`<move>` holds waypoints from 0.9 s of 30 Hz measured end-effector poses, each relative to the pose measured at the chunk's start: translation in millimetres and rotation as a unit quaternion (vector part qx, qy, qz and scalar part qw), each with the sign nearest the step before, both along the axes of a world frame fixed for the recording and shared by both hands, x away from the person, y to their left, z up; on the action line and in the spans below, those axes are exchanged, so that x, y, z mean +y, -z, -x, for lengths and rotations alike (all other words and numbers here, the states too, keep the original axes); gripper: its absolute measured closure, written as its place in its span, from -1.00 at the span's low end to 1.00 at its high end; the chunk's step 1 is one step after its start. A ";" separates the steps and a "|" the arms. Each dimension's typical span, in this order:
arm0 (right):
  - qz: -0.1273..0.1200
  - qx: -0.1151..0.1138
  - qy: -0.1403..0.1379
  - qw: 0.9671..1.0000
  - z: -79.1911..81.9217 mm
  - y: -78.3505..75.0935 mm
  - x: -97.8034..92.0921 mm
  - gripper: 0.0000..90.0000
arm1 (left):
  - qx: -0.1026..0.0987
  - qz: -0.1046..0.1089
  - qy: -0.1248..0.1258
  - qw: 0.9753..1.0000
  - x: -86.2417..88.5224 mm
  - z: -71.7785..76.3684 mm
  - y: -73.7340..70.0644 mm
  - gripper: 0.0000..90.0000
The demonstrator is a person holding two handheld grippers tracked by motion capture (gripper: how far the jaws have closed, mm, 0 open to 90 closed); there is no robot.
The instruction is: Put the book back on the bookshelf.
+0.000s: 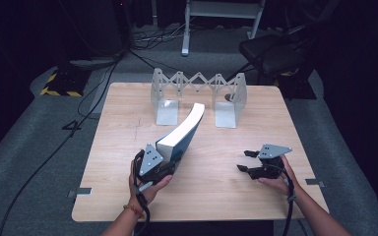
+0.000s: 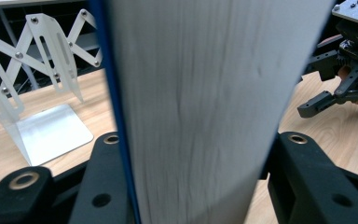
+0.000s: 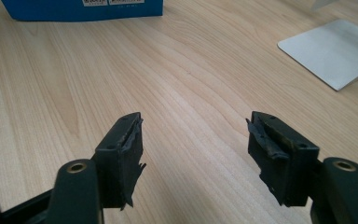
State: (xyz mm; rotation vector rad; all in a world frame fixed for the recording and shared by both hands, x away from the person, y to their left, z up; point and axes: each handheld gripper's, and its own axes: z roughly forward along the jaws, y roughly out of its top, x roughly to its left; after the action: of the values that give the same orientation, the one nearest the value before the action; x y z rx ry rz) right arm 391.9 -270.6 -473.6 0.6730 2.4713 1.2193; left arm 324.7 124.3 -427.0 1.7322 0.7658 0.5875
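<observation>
Left gripper (image 1: 170, 158) — jaws clamped on the near end of a blue-covered book (image 1: 182, 132), its white page block (image 2: 200, 112) filling the space between them; the book is lifted and tilts toward the expandable metal bookend rack (image 1: 198, 93) at the far edge of the wooden table (image 1: 118, 147). Right gripper (image 1: 245, 161) — jaws spread wide with nothing between them, low over the table, well apart from the book.
</observation>
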 end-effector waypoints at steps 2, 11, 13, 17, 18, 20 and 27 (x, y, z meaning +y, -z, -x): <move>0.002 0.001 0.002 1.000 -0.5 0.9 -0.5 -0.20 | 0.000 0.001 -0.001 1.000 0.2 -2.0 -1.3 0.27; 0.004 0.002 0.003 1.000 -2.7 2.1 -4.3 -0.20 | -0.003 0.011 0.023 1.000 -1.2 -6.6 -7.3 0.35; 0.001 0.000 0.005 1.000 -2.6 1.2 -4.7 -0.20 | -0.004 0.015 0.039 0.999 -2.9 -6.6 -10.4 0.35; -0.009 -0.007 -0.003 1.000 -2.3 -1.3 -5.9 -0.21 | -0.011 0.010 0.075 0.997 -9.7 -4.1 -11.7 0.35; -0.010 -0.008 -0.005 1.000 -2.0 -2.2 -6.1 -0.22 | -0.009 0.014 0.083 0.996 -11.1 -3.9 -12.2 0.35; -0.022 -0.011 -0.014 1.000 -1.0 -5.4 -6.1 -0.23 | -0.002 0.027 0.100 0.995 -13.9 -3.3 -13.6 0.35; -0.045 -0.019 -0.042 0.998 1.3 -13.5 -2.4 -0.28 | -0.005 0.030 0.176 0.984 -34.1 3.3 -18.6 0.35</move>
State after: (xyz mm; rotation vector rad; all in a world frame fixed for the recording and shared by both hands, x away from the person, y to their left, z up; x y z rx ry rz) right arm 390.5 -273.0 -460.1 0.5673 2.4479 1.3701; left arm 321.4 90.2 -408.3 1.7550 0.4476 0.3272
